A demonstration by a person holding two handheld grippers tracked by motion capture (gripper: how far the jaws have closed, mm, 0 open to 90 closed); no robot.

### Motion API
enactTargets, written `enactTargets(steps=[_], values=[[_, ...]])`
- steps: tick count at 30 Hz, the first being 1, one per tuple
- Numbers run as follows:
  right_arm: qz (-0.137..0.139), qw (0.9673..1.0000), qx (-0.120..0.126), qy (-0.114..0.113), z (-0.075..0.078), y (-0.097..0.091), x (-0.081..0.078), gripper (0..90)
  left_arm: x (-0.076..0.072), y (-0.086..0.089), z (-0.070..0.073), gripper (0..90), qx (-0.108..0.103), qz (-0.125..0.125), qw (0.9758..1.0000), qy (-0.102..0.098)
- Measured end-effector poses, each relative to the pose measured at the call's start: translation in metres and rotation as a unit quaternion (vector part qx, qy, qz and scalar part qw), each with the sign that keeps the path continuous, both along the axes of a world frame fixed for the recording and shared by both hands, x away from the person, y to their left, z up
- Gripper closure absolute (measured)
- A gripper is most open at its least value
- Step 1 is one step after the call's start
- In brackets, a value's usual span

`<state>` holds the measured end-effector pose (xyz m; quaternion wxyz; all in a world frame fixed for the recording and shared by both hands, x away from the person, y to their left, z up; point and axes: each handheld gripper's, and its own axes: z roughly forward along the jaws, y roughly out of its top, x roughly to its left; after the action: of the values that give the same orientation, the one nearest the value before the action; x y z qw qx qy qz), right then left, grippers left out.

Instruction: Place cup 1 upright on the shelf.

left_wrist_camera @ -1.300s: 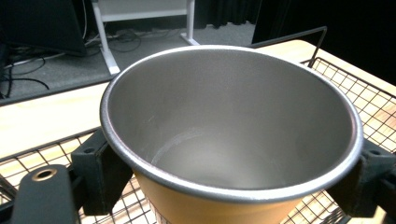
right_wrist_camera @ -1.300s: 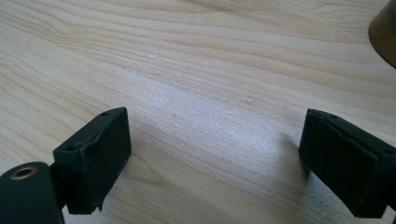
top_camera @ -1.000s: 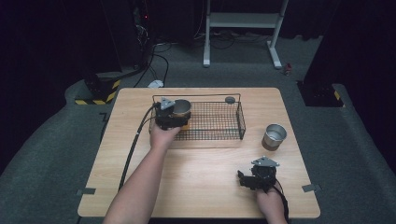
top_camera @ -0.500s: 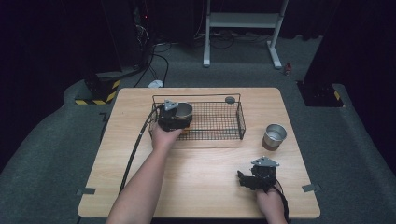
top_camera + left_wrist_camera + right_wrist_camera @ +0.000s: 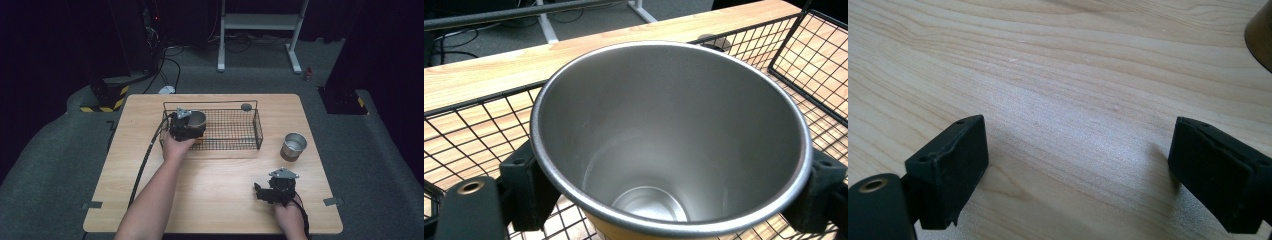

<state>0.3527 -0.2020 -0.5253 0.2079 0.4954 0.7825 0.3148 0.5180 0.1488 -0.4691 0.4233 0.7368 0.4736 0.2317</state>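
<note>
Item: steel cup [image 5: 671, 140], held upright between the pads of the left tool [image 5: 186, 126], which pinches it low on its wall over the left end of the wire basket [image 5: 252, 131]; in the left tool's own view the cup's base appears to hang just above the mesh, though contact cannot be told. Right tool [image 5: 274, 189]: jaws spread wide, nothing between them, resting low over the bare near-right part of the desk [image 5: 220, 200]. Risks, as judged: the smooth tapered wall could slide out of the pads if the grip eases before the base meets the mesh; a tilted release could tip the cup onto its side; the left tool or its trailing cable could catch the basket's rim when drawn away. Count: steel cups, two, the second cup [image 5: 293, 146] standing on the desk right of the basket; wire baskets, one; tools, two; small dark round object [image 5: 246, 107] at the basket's far rim, one.
</note>
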Motion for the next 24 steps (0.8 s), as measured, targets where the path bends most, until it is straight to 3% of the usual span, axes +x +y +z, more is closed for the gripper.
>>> enactTargets(steps=[11,24], values=[[0.000,1.0000,0.000,0.000,0.0000,0.0000,0.0000,9.0,-0.0028,-0.0006,-0.0047,14.4,0.008,0.005,0.9999,-0.011],[0.000,1.0000,0.000,0.000,0.0000,0.0000,0.0000,9.0,-0.0030,-0.0014,-0.0039,14.0,0.013,0.008,0.9998,-0.009]])
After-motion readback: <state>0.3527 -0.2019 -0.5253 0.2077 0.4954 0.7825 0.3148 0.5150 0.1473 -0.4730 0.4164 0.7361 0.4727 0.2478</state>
